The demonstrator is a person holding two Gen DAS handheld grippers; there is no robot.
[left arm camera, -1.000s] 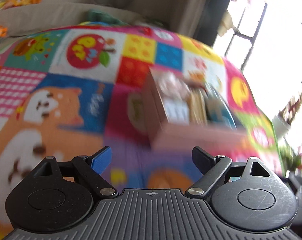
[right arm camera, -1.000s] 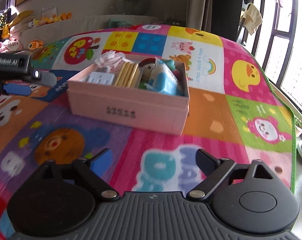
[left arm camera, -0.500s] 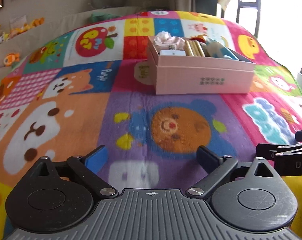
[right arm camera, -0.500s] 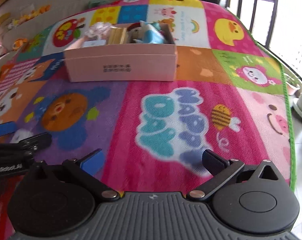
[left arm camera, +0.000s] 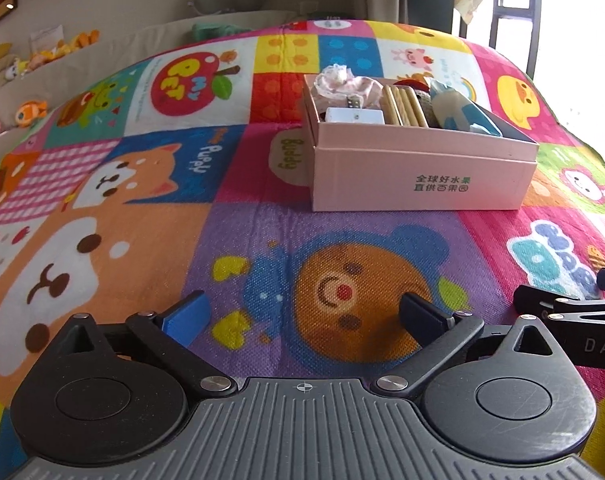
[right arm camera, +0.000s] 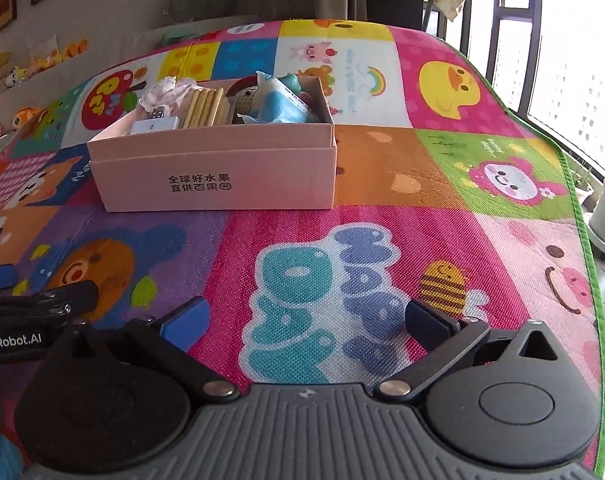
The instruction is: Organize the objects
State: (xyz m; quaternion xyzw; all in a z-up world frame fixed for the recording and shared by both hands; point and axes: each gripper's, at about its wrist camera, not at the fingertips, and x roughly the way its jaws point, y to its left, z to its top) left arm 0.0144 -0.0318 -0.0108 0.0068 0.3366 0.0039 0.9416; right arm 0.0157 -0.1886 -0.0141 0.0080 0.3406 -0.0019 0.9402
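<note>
Both grippers are sitting low over the colourful play mat (left arm camera: 150,208), side by side, nothing in either one. The left gripper (left arm camera: 302,314) has its jaws spread wide apart over the orange bear face printed on the purple square. The right gripper (right arm camera: 304,318) is spread just as wide, over the blue "happy day" lettering on the pink patch.

The pink box (left arm camera: 422,172) sits on the mat well ahead of both: around 1 o'clock in the left wrist view, around 11 o'clock in the right one. It's open on top and pretty full. In the left view there's a frilly pinkish cloth bundle (left arm camera: 344,88) at the far left corner, a white flat gadget (left arm camera: 354,115) just in front of it, a row of tan slabs standing on edge (left arm camera: 404,106) in the middle, and a light blue packet (left arm camera: 464,114) toward the right end. There's green and black Chinese print on the box's front wall.
</note>
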